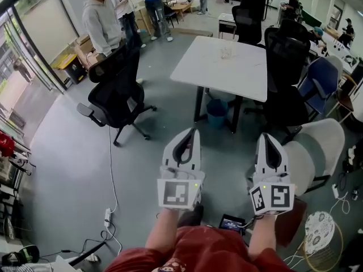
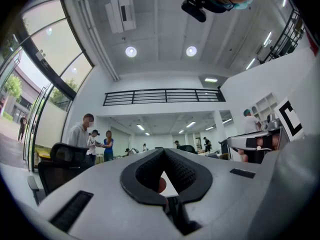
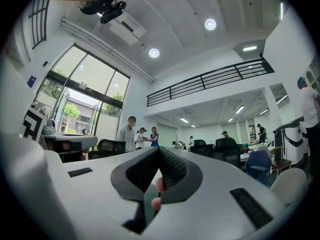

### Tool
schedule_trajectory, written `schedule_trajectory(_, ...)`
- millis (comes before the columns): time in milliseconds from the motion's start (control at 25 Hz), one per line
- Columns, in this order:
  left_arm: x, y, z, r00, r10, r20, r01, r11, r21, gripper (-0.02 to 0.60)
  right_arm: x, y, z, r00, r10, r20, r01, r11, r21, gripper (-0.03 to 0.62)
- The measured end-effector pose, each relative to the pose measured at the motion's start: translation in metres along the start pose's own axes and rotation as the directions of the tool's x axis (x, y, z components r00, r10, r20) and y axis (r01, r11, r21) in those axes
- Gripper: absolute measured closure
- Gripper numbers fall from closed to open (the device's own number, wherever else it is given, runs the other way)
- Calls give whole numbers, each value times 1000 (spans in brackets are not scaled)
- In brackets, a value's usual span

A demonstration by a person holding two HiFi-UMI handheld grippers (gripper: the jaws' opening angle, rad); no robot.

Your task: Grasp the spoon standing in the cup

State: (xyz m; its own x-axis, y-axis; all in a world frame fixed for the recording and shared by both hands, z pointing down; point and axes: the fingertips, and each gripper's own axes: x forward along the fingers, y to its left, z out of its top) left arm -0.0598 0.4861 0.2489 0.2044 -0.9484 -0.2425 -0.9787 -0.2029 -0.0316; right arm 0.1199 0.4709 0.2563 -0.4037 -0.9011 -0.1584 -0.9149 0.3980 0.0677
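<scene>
A white table [image 1: 238, 72] stands ahead of me across the grey floor. On its far part sits a small clear cup [image 1: 227, 52]; it is too small to make out a spoon in it. Both grippers are held up in front of my body, far short of the table and pointing toward it. The left gripper [image 1: 194, 130] has its jaws together with nothing between them, and its tips meet in the left gripper view [image 2: 162, 151]. The right gripper [image 1: 266, 135] is likewise shut and empty, with its tips touching in the right gripper view [image 3: 159, 148].
A black office chair [image 1: 116, 89] stands left of the table, and a blue bin [image 1: 216, 112] sits under it. More chairs [image 1: 286, 55] crowd the right side, with a white one [image 1: 312, 152] nearest. People [image 1: 102, 21] stand at the back left. A power strip [image 1: 107, 215] and cable lie on the floor.
</scene>
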Motion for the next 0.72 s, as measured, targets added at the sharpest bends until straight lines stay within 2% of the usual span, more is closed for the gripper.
schedule_trajectory(240, 49, 48, -22, 1000, 0, -16, 0, 1000, 7, 572, 73, 10, -14, 1000, 6, -23, -6, 1000, 4, 582)
schedule_trajectory(520, 89, 104, -27, 999, 25, -26, -26, 1000, -14, 572, 146, 31, -19, 999, 30, -38, -30, 1000, -3, 582)
schedule_trajectory(720, 123, 133, -50, 999, 31, -44, -31, 999, -16, 572, 195, 36, -40, 998, 42, -47, -43, 999, -4, 582)
